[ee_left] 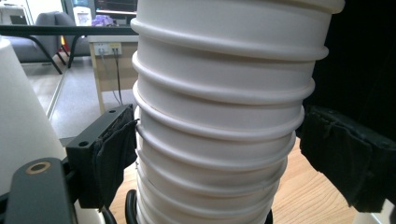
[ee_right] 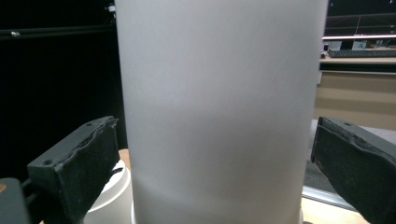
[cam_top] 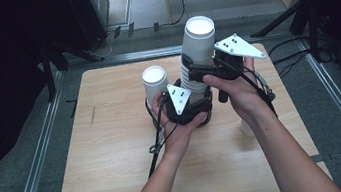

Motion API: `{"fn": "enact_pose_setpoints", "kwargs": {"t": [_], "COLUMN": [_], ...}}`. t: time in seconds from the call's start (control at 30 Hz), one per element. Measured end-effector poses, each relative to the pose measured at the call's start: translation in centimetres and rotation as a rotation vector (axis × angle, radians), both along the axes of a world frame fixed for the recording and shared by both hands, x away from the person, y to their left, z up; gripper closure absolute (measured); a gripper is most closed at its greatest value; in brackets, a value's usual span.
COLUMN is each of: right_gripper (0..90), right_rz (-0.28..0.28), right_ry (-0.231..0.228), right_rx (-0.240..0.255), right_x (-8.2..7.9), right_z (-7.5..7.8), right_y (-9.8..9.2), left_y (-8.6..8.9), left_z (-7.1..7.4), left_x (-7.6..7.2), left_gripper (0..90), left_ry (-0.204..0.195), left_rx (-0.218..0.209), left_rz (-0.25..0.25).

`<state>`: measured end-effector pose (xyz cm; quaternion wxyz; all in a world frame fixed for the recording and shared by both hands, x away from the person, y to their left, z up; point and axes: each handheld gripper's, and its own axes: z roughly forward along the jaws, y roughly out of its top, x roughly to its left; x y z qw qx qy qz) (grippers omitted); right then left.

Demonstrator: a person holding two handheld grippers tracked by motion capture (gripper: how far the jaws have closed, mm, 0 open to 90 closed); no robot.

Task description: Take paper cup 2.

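A tall stack of upturned white paper cups point(cam_top: 197, 47) stands mid-table. My left gripper point(cam_top: 197, 114) straddles its lower part, where the ribbed rims point(ee_left: 219, 93) sit between the jaws. One pad point(ee_left: 114, 154) lies right against the rims and the other point(ee_left: 341, 158) a sliver off, so the gripper is open. My right gripper point(cam_top: 196, 73) is higher up, open around the smooth wall of the top cup point(ee_right: 219, 93), with narrow gaps at both pads.
A single upturned white cup point(cam_top: 155, 83) stands just left of the stack, close beside the left gripper point(ee_left: 18, 116). Another white cup point(cam_top: 247, 128) peeks out under the right forearm. The wooden table point(cam_top: 115, 149) has metal rails around it.
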<state>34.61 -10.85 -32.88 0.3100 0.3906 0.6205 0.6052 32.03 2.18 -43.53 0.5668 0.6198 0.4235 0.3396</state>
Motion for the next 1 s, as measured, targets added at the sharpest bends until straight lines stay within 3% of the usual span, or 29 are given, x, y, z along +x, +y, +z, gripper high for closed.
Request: {"fn": "enact_pose_setpoints", "kwargs": {"t": [0.07, 0.17, 0.4, 1.0], "right_gripper": [1.1, 1.6, 11.4, 12.7], "right_rz": [-0.010, 0.007, -0.004, 0.002], "right_ry": [-0.005, 0.015, 0.012, -0.013], "right_rx": [-0.010, 0.014, 0.021, 0.038], "right_x": [0.1, 0.4, 0.6, 0.2], "right_z": [-0.2, -0.4, -0.6, 0.4], "right_y": [0.2, 0.4, 0.4, 0.3], "left_y": [0.1, 0.1, 0.2, 0.1], "left_z": [-0.1, -0.1, 0.1, 0.0], "left_x": [0.2, 0.2, 0.2, 0.2], "left_gripper": [9.3, 8.9, 9.3, 9.2], "left_ry": [0.011, 0.007, -0.003, -0.008], "left_rx": [-0.013, -0.014, -0.032, -0.015], "left_rz": [-0.009, -0.011, -0.016, -0.008]}}
